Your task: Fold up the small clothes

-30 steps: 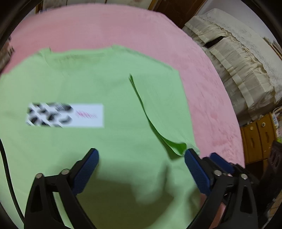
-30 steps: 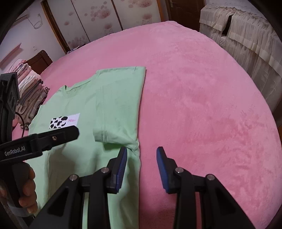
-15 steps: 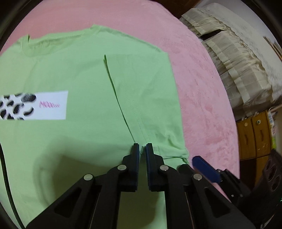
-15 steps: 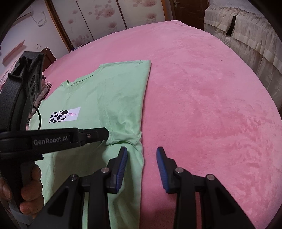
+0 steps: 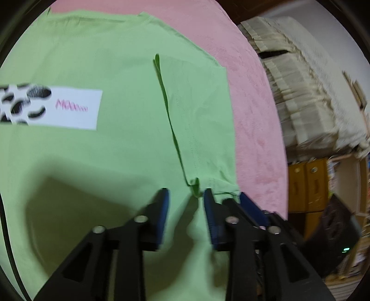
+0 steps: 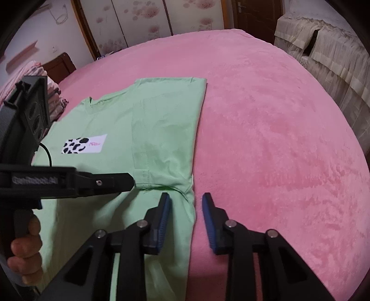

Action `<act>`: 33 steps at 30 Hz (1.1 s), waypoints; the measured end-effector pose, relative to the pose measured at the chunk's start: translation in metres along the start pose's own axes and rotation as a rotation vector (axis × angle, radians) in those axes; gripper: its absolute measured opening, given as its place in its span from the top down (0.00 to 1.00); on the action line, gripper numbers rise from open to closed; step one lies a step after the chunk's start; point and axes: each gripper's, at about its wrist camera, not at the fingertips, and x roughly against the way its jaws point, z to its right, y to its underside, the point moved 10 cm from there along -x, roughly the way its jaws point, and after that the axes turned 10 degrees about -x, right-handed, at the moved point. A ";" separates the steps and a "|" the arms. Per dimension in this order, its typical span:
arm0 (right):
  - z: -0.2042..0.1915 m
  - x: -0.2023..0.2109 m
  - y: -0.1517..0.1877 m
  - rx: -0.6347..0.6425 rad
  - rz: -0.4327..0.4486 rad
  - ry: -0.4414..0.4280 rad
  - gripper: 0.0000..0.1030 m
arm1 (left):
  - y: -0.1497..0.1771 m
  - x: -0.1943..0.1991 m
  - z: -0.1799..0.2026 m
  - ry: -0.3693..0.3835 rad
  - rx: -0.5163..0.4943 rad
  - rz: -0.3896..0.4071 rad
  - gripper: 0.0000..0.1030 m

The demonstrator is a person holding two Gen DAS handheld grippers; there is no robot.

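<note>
A light-green T-shirt (image 6: 161, 139) lies flat on a bed covered by a pink blanket (image 6: 266, 139), occupying the left part of the bed in the right wrist view, with bare blanket to its right. Beyond the bed stand floral-panelled wardrobe doors (image 6: 143, 20), a dark door (image 6: 256, 14) and cream pleated drapery (image 6: 323, 55); a stack of folded clothes (image 6: 34, 71) sits at the far left, and a yellow-brown cabinet (image 5: 307, 185) shows in the left wrist view. The shirt's long axis runs away from the cameras, neckline (image 6: 92, 101) at the far end, printed white label (image 6: 85, 144) facing up. Its right sleeve (image 6: 161, 143) is folded inward over the body, giving a straight right edge. The left gripper (image 5: 186, 199), its jaws opening, straddles the lower corner of the folded sleeve without pressing it. The right gripper (image 6: 186, 201), its jaws closing, straddles the shirt's right edge just below the sleeve, the pads clear of the cloth. A hand (image 6: 25, 245) holds the left gripper's handle.
</note>
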 end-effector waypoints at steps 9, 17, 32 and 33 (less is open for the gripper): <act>0.004 0.000 -0.004 -0.054 0.012 -0.043 0.88 | 0.000 -0.021 0.015 0.110 0.104 0.016 0.47; 0.003 0.000 -0.003 -0.044 0.018 -0.038 0.88 | -0.009 -0.023 0.031 0.077 0.066 0.024 0.92; -0.006 0.002 0.007 -0.013 -0.011 -0.026 0.88 | -0.003 -0.011 0.015 -0.087 -0.163 -0.077 0.65; -0.006 0.006 0.005 -0.023 -0.014 -0.034 0.88 | -0.002 -0.007 0.015 -0.073 -0.169 -0.085 0.50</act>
